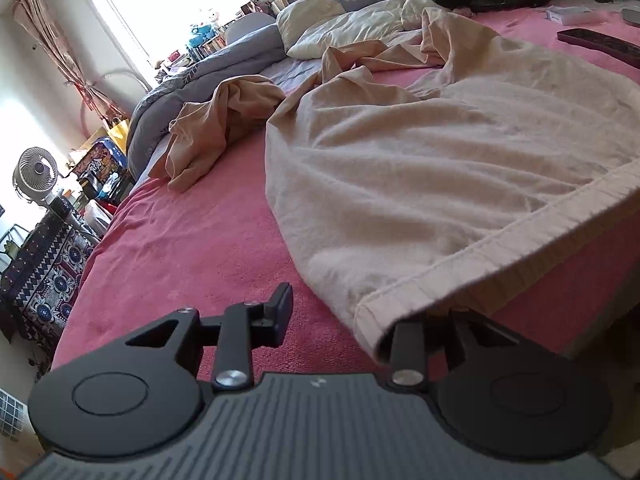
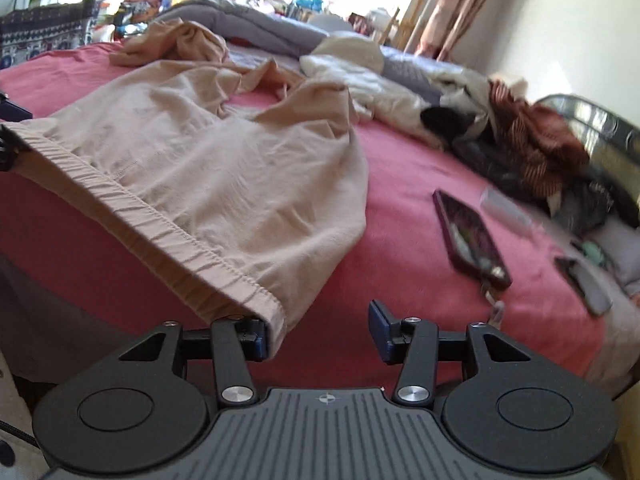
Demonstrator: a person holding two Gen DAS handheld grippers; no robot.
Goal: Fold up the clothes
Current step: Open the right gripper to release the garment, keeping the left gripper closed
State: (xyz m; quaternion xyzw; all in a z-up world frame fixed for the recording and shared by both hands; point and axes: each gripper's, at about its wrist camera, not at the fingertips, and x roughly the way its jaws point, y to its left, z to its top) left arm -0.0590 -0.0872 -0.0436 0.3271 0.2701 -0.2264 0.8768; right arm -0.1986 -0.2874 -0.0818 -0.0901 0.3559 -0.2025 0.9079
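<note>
A beige pair of trousers (image 1: pixel 440 184) with an elastic waistband (image 1: pixel 500 256) lies spread on the pink bedspread (image 1: pixel 180 240); it also shows in the right wrist view (image 2: pixel 224 176). My left gripper (image 1: pixel 340 320) is open; the waistband's left corner drapes over its right finger, hiding the pad. My right gripper (image 2: pixel 320 332) is open; the waistband's right corner (image 2: pixel 264 304) hangs against its left finger (image 2: pixel 252 336). The waistband is stretched and lifted between both grippers. The trouser legs trail crumpled toward the far side (image 1: pixel 224 128).
A dark phone with a cable (image 2: pixel 472 240) and a second phone (image 2: pixel 584 284) lie on the bedspread at right. A heap of clothes (image 2: pixel 536 148), a grey duvet (image 1: pixel 192 84) and a white pillow (image 1: pixel 312 20) sit farther back. A fan (image 1: pixel 38 172) and cluttered shelves stand left of the bed.
</note>
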